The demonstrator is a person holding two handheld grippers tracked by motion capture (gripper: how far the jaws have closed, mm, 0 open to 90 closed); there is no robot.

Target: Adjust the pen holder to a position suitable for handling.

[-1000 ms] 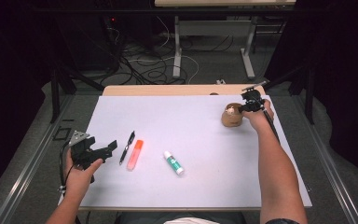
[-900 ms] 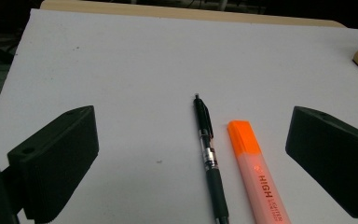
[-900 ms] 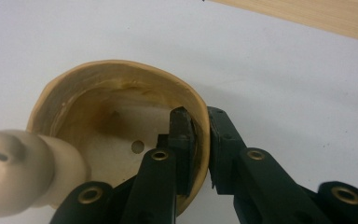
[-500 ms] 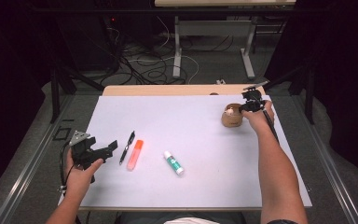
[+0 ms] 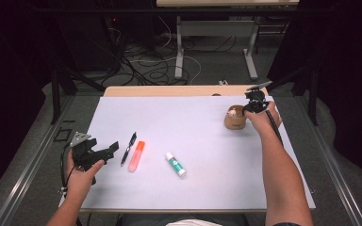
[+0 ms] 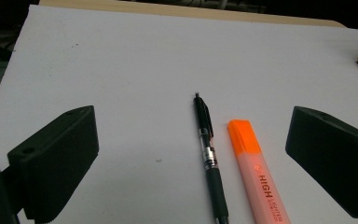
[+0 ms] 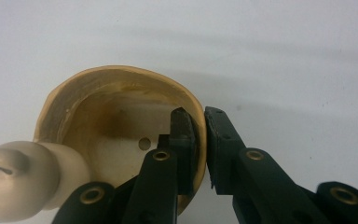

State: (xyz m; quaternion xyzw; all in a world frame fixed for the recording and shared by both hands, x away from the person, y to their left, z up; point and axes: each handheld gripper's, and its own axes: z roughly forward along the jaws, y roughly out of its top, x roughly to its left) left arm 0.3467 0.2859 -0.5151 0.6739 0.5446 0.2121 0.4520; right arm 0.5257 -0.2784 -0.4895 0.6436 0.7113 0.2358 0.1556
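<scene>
A tan wooden cup (image 5: 234, 119) stands at the right rear of the white sheet (image 5: 184, 122). My right gripper (image 5: 245, 111) is shut on the cup's wall (image 7: 200, 126), one jaw inside and one outside. A pale rounded knob (image 7: 14, 179) sits at the cup's rim (image 7: 116, 72). My left gripper (image 5: 107, 149) rests open near the sheet's left front, its pads (image 6: 56, 161) wide apart. Just beyond it lie a black pen (image 5: 128, 148) (image 6: 209, 154) and an orange highlighter (image 5: 136, 156) (image 6: 256, 172), side by side between the jaws' line of sight. A glue stick (image 5: 176, 164) lies further right.
A wooden table edge (image 5: 179, 90) shows behind the sheet. Metal rails (image 5: 23, 174) run along both sides of the table. Cables and desk legs (image 5: 179, 47) lie on the floor beyond.
</scene>
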